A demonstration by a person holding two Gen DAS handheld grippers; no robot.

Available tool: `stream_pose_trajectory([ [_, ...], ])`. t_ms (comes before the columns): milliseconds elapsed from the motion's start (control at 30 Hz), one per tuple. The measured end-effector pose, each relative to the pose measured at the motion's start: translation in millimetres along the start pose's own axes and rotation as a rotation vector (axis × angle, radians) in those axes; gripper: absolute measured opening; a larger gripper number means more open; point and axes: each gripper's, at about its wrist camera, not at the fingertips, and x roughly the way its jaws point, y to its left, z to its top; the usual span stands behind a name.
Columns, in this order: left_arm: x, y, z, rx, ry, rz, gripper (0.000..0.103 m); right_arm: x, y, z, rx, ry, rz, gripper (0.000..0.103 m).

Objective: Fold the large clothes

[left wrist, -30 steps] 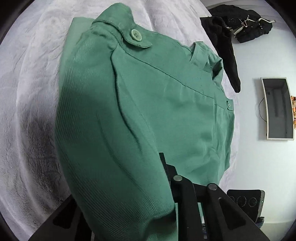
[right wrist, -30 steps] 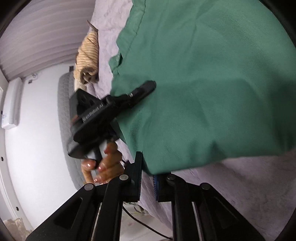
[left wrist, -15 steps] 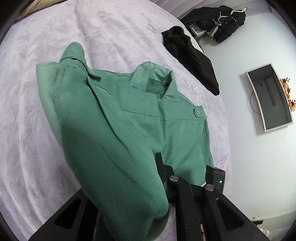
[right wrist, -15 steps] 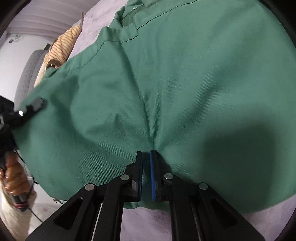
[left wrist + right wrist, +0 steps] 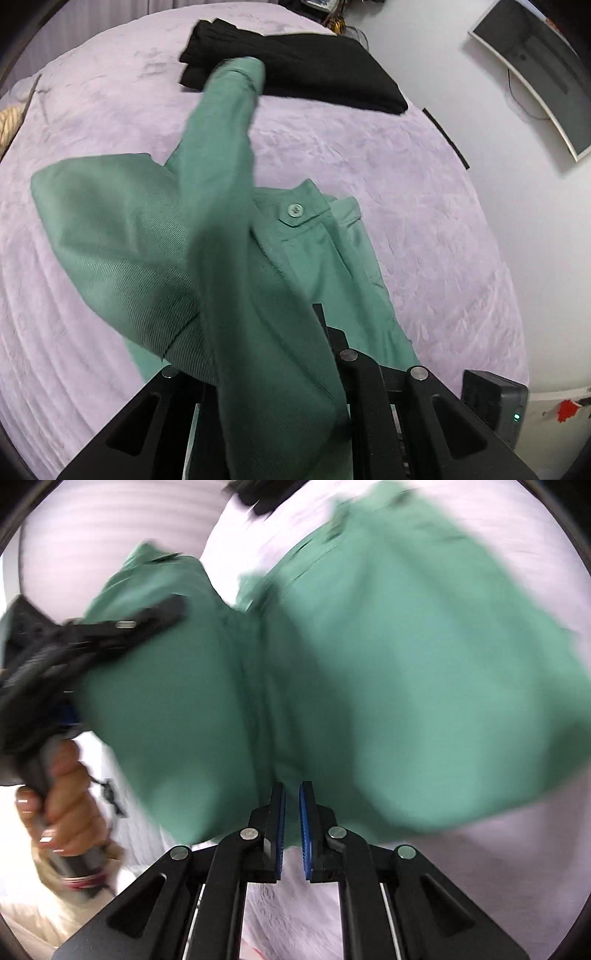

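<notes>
bed [image 5: 424, 206]: pale lilac plush cover | wall [image 5: 491, 122]: white, beyond the bed's right edge | monitor [image 5: 535, 70]: dark, wall-mounted

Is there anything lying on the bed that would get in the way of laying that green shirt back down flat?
Nothing visible directly under it. The green shirt hangs over bare bedspread; a folded black garment lies farther up the bed, near the raised sleeve tip.

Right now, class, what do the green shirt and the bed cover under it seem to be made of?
Green shirt: probably woven cotton twill, matt; fine diagonal ribs show, with a plastic-looking button. Bed cover: likely plush fleece, soft and slightly shiny; the brushed pile shows swirls.
</notes>
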Motion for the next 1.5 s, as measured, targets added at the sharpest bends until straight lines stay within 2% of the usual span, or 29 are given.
stream_pose_trajectory([
  [33, 18.9, -12.4, 4.4, 0.010, 0.025, 0.017, 0.017, -10.2, -13.3, 1.7, 0.036, -0.016, 0.003, 0.009],
  [100, 50.0, -31.2, 5.2, 0.026, 0.070, 0.041, 0.037, -21.7, -34.7, 2.1, 0.089, -0.025, -0.013, 0.011],
  [200, 72.8, -54.0, -4.1, 0.066, 0.079, 0.075, 0.054, -42.6, -63.3, -4.7, 0.162, -0.051, 0.007, 0.012],
  [233, 75.3, -60.7, -7.6, 0.086, 0.076, 0.085, 0.058, -47.2, -67.9, -5.5, 0.173, -0.061, 0.015, 0.012],
  [400, 63.8, -85.0, -17.1, 0.149, 0.030, 0.051, 0.097, -58.4, -78.5, -7.1, 0.208, -0.080, 0.016, 0.012],
  [433, 56.5, -86.9, -18.9, 0.156, 0.010, 0.040, 0.100, -59.4, -79.3, -7.1, 0.210, -0.080, 0.015, 0.012],
  [500, 37.6, -87.0, -21.5, 0.158, -0.034, 0.013, 0.102, -64.3, -80.7, -2.2, 0.210, -0.077, 0.005, 0.012],
  [567, 17.5, -78.2, -21.2, 0.139, -0.074, 0.026, 0.102, -54.7, -68.9, -3.2, 0.203, -0.075, -0.010, 0.012],
  [600, 4.2, -67.3, -24.9, 0.118, -0.102, 0.035, 0.102, -54.7, -65.9, -1.2, 0.196, -0.076, -0.018, 0.024],
  [633, -6.6, -54.2, -25.7, 0.097, -0.122, 0.048, 0.102, -60.1, -66.5, 5.0, 0.191, -0.080, -0.019, 0.046],
  [700, -24.0, -27.7, -35.2, 0.055, -0.143, 0.100, 0.102, -62.8, -57.6, 10.3, 0.174, -0.095, -0.013, 0.068],
  [800, -39.9, 12.7, -63.2, 0.008, -0.129, 0.220, 0.102, -68.8, -35.6, 19.2, 0.111, -0.112, -0.073, 0.069],
  [900, -41.9, 35.5, -101.9, -0.018, -0.080, 0.286, 0.102, -71.6, -4.5, 25.6, -0.009, -0.115, -0.202, 0.071],
  [1000, -31.2, 36.1, -138.6, -0.028, -0.025, 0.318, 0.102, -63.5, 30.2, 27.2, -0.182, -0.093, -0.326, 0.081],
  [1100, -19.0, 23.1, -165.5, -0.038, 0.010, 0.275, 0.102, -39.6, 60.0, 29.1, -0.328, -0.064, -0.434, 0.081],
  [1200, -2.0, 2.7, -173.8, -0.001, -0.003, 0.298, 0.102, -13.4, 73.1, 37.0, -0.383, -0.041, -0.498, 0.081],
  [1267, 10.9, -5.1, -171.4, 0.006, -0.021, 0.349, 0.102, -4.2, 68.6, 42.3, -0.382, -0.032, -0.545, 0.081],
  [1300, 15.0, -4.5, -168.4, -0.006, -0.030, 0.388, 0.102, 1.1, 63.7, 50.1, -0.371, -0.032, -0.567, 0.080],
  [1367, 12.2, 10.0, -161.2, -0.074, -0.064, 0.450, 0.102, -4.0, 54.0, 60.2, -0.313, -0.053, -0.525, 0.025],
  [1400, 7.1, 19.4, -158.2, -0.110, -0.076, 0.426, 0.103, -16.4, 47.9, 64.6, -0.262, -0.076, -0.473, 0.010],
  [1467, -2.9, 34.9, -161.3, -0.150, -0.098, 0.384, 0.103, -47.3, 33.1, 62.1, -0.166, -0.158, -0.332, 0.007],
  [1500, -4.6, 36.9, -163.6, -0.140, -0.097, 0.385, 0.103, -63.8, 21.1, 58.3, -0.102, -0.194, -0.303, 0.006],
])
